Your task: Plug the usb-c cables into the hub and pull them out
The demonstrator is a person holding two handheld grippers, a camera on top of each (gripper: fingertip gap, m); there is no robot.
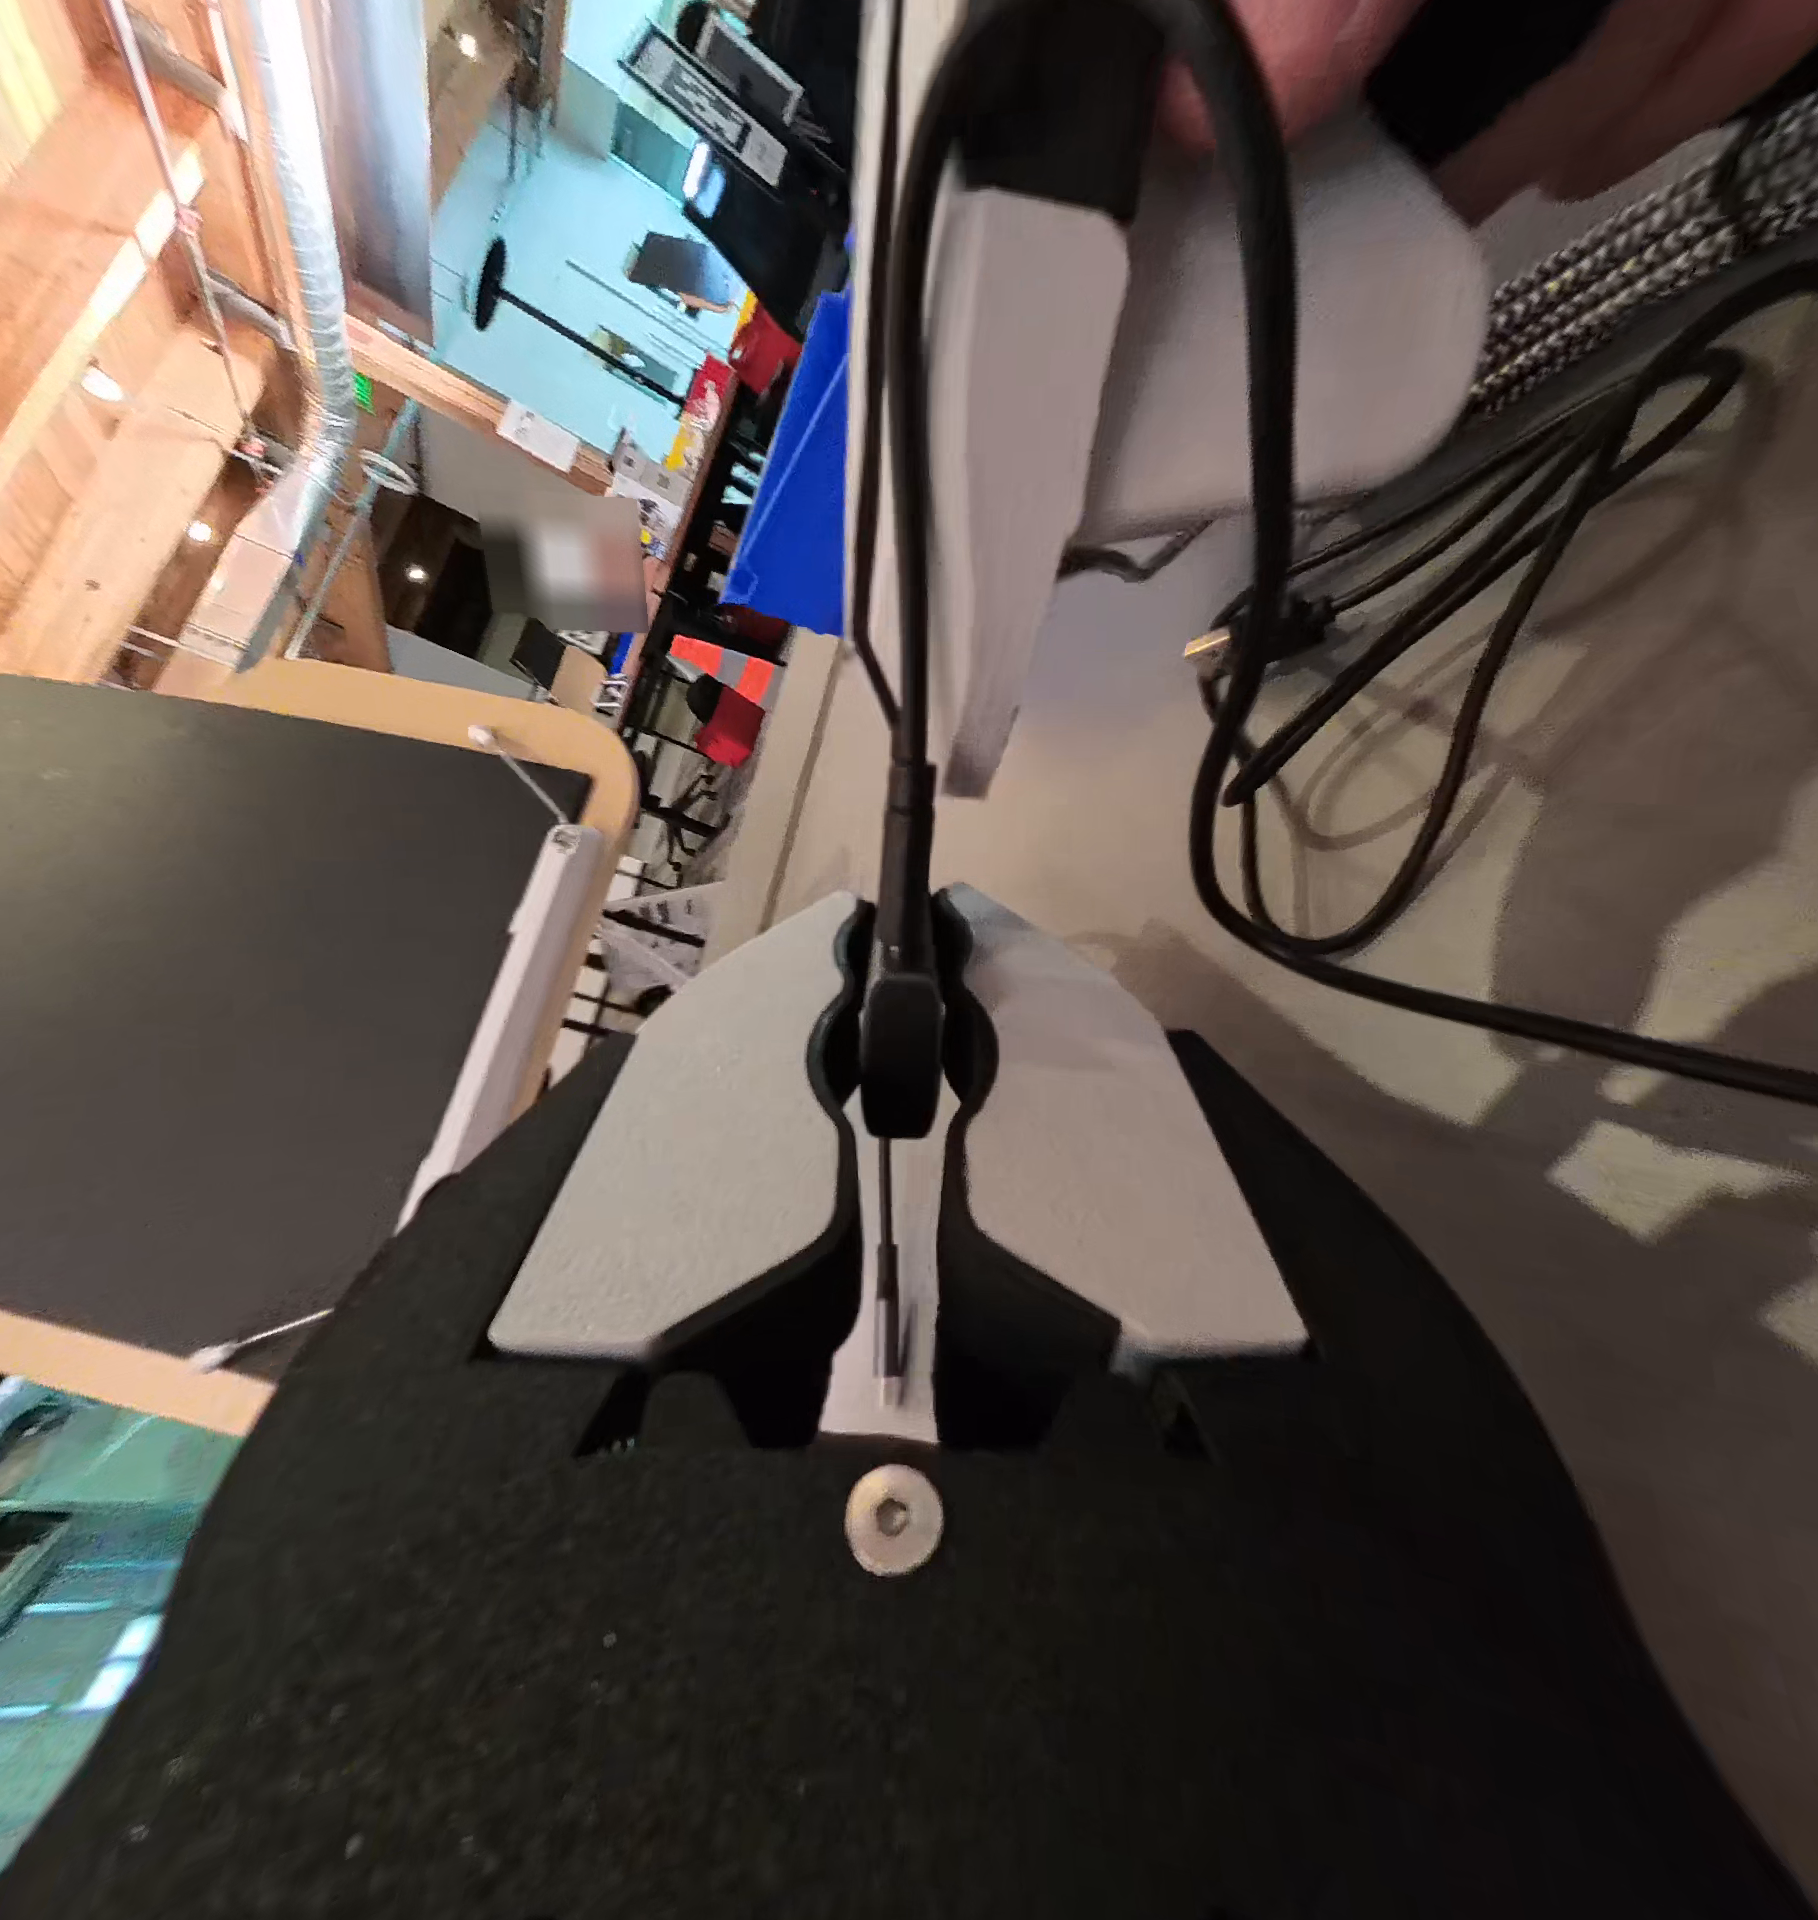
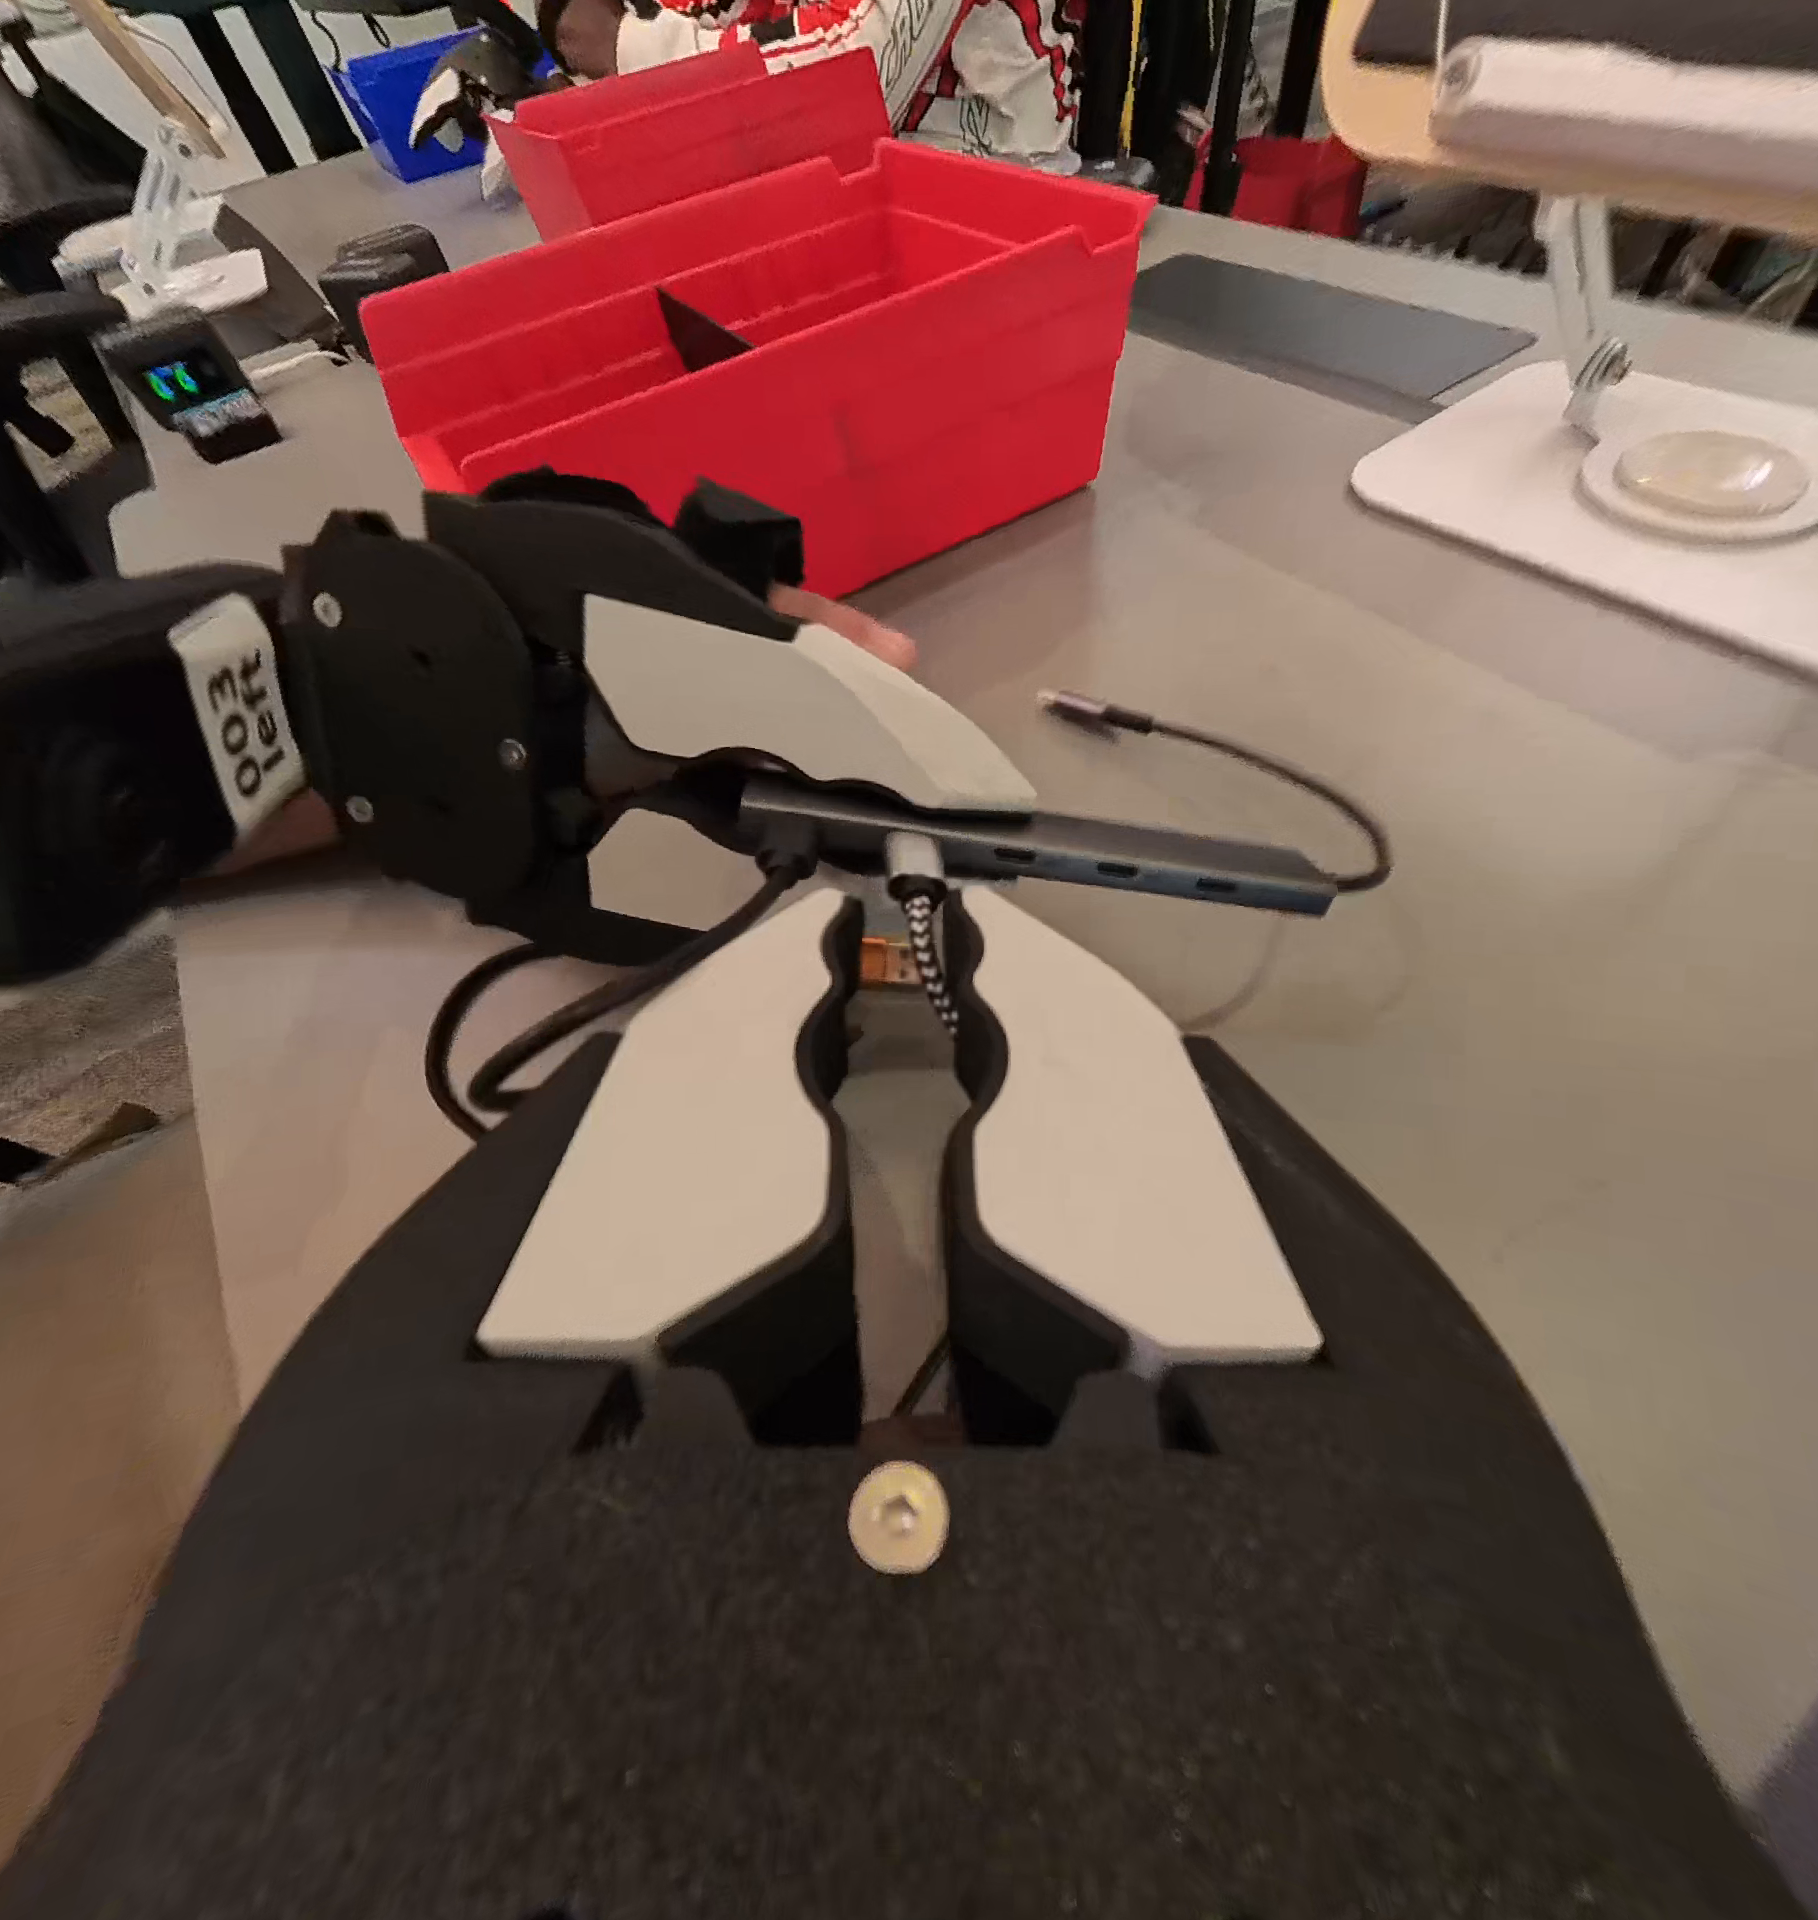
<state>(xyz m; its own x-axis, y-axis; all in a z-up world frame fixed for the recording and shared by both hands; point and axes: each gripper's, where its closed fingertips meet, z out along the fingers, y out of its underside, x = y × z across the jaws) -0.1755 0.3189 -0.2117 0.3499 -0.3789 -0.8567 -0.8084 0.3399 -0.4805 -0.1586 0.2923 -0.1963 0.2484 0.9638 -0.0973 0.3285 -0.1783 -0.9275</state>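
In the right wrist view my left gripper (image 2: 988, 821) comes in from the left, shut on a slim grey hub (image 2: 1144, 857) held above the table. A braided cable's metal plug (image 2: 910, 862) sits in the hub's side. Its braided lead (image 2: 934, 971) runs back between the fingers of my right gripper (image 2: 910, 914), which are slightly apart and do not clamp it. A black cable (image 2: 572, 1013) is plugged in nearer the left gripper's base. The hub's own lead ends in a loose plug (image 2: 1087, 714) on the table. In the left wrist view my left gripper (image 1: 900, 914) pinches the dark hub (image 1: 897, 1049) edge-on.
A red divided bin (image 2: 780, 364) stands behind the hub. A white stand base (image 2: 1611, 488) is at the right and a small lit device (image 2: 193, 390) at the left. Black cable loops (image 1: 1404, 727) lie on the table. The table edge runs along the left. Both grippers' tips are close together, under 4 cm apart.
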